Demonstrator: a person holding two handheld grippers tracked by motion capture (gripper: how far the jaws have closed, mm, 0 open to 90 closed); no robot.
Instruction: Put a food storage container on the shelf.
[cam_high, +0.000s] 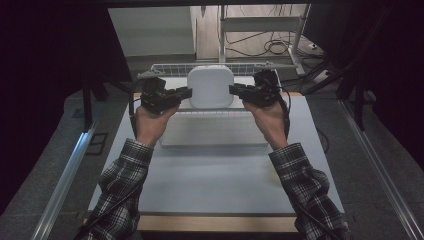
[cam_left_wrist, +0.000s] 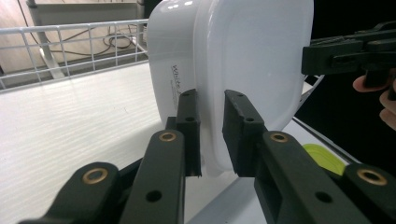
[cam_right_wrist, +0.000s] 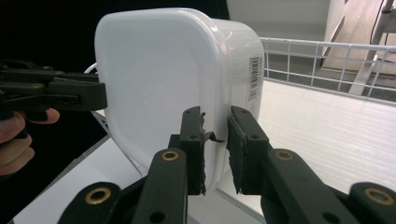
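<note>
A white rounded-square plastic container (cam_high: 210, 86) with a lid hangs between my two grippers, over the far part of the table. My left gripper (cam_high: 189, 92) grips its left rim and my right gripper (cam_high: 232, 90) its right rim. In the left gripper view the container (cam_left_wrist: 252, 60) looks turned on its side, and the lid's edge sits pinched between the jaws of my left gripper (cam_left_wrist: 211, 107). The other gripper (cam_left_wrist: 345, 51) reaches in from the far side. The right gripper view shows my right gripper (cam_right_wrist: 215, 116) clamped on the rim of the container (cam_right_wrist: 154, 70), near its barcode label.
A white wire rack (cam_high: 170, 67) runs behind the container at the table's far edge. A flat pale board (cam_high: 212, 132) lies under the hands on the grey table top (cam_high: 215, 185). Something yellow-green (cam_left_wrist: 322, 156) lies low at the right of the left gripper view.
</note>
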